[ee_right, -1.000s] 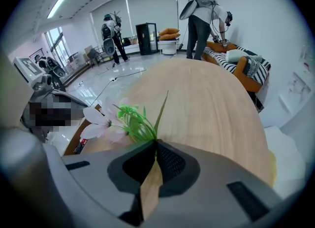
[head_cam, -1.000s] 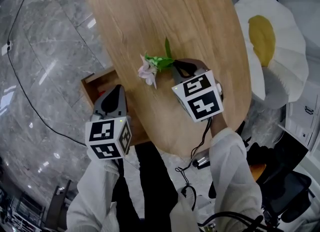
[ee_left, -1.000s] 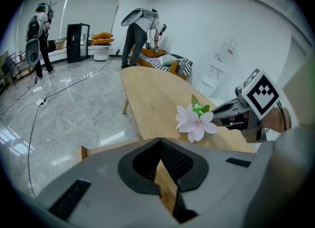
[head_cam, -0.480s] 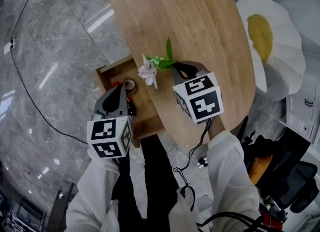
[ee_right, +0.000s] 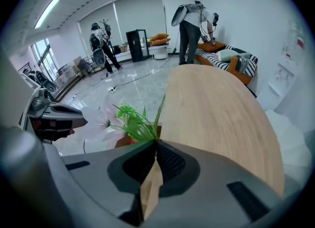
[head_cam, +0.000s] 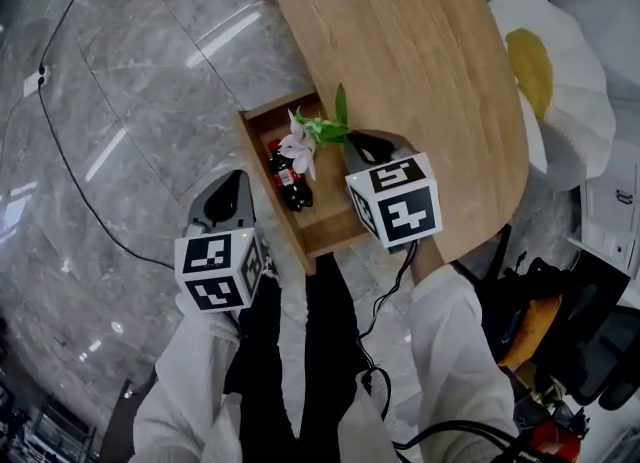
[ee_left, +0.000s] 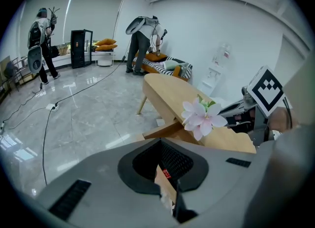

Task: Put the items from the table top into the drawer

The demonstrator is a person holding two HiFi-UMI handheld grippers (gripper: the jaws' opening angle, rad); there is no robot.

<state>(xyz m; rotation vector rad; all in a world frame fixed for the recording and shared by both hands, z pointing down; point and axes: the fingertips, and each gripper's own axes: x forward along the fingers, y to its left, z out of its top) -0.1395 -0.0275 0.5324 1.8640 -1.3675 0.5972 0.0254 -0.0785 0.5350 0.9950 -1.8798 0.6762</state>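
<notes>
My left gripper [head_cam: 228, 191] and right gripper [head_cam: 358, 141] are smooth grey shells with black ribbed pads inside, each carrying a white cube [head_cam: 218, 273] printed with black square markers. I see loose white sleeves [head_cam: 455, 351], dark trousers [head_cam: 320, 351], and a thin black cable [head_cam: 397, 279] hanging off the right one.

Pink artificial flower [head_cam: 298, 148], green-leaved, in right claw [head_cam: 350, 139] over open wooden drawer [head_cam: 330, 216]

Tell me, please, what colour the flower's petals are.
Pale pink, nearly white; the flower shows best in the left gripper view.
</notes>
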